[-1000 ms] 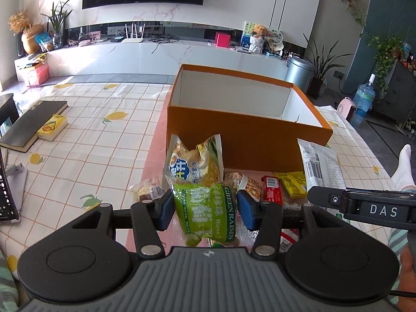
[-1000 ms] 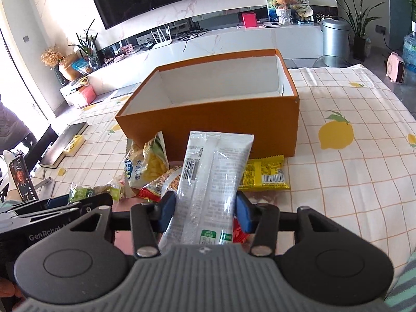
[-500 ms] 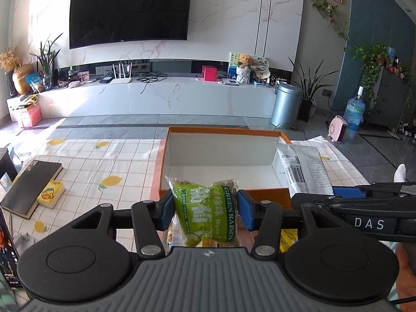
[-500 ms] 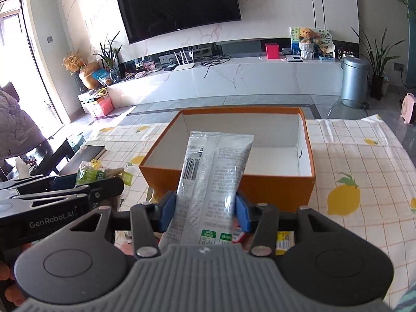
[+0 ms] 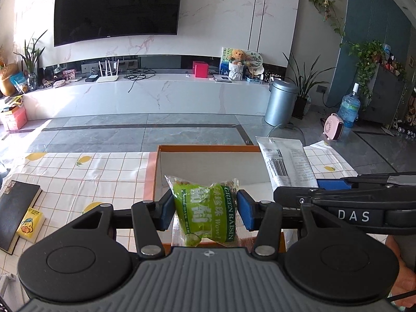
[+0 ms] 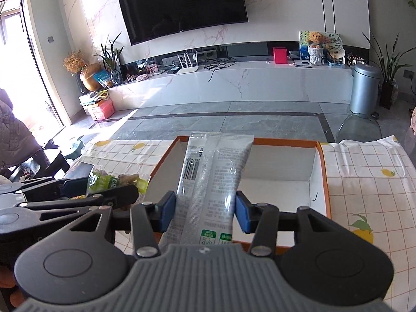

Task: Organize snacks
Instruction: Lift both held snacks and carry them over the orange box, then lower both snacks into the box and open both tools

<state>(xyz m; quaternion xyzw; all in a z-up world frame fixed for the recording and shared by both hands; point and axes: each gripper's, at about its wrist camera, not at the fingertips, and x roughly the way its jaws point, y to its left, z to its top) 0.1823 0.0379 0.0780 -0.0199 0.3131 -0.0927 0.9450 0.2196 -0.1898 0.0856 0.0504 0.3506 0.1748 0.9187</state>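
Observation:
My left gripper (image 5: pixel 205 212) is shut on a green raisin packet (image 5: pixel 205 210) and holds it above the near edge of the open orange box (image 5: pixel 205 148). My right gripper (image 6: pixel 205 214) is shut on a long white snack packet (image 6: pixel 212 182) and holds it over the same orange box (image 6: pixel 322 171), whose white inside shows nothing in it. Each gripper shows in the other's view: the right one with its white packet (image 5: pixel 286 166) at the right, the left one with the raisin packet (image 6: pixel 114 180) at the left.
The table has a white cloth (image 5: pixel 78 174) with a lemon print. A black book (image 5: pixel 15 208) and a small yellow box (image 5: pixel 30 221) lie at the left. Beyond the table's far edge are a grey floor and a white TV bench (image 5: pixel 156 96).
Both grippers have risen and moved forward with their packets, from the snack pile in front of the box to above the box. The pile has dropped out of view.

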